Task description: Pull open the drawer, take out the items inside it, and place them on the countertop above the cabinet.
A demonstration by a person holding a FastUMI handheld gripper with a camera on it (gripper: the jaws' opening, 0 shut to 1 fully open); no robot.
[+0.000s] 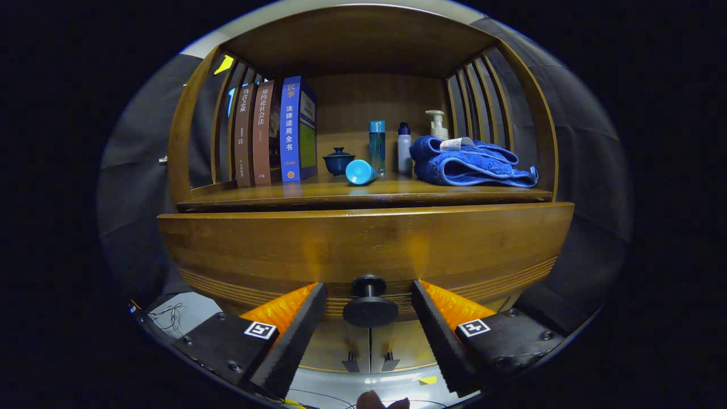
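My gripper (369, 301) is spread wide, fingers flanking the drawer knob (370, 309) without touching; the knob's stem runs straight out toward me from the drawer front (363, 247).

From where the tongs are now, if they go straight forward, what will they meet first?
The open tongs point at the drawer knob, which sits in the gap between the fingers, touching neither as far as I can tell. Going straight on, they would probably pass either side of the knob and reach the drawer front; depth is unclear.
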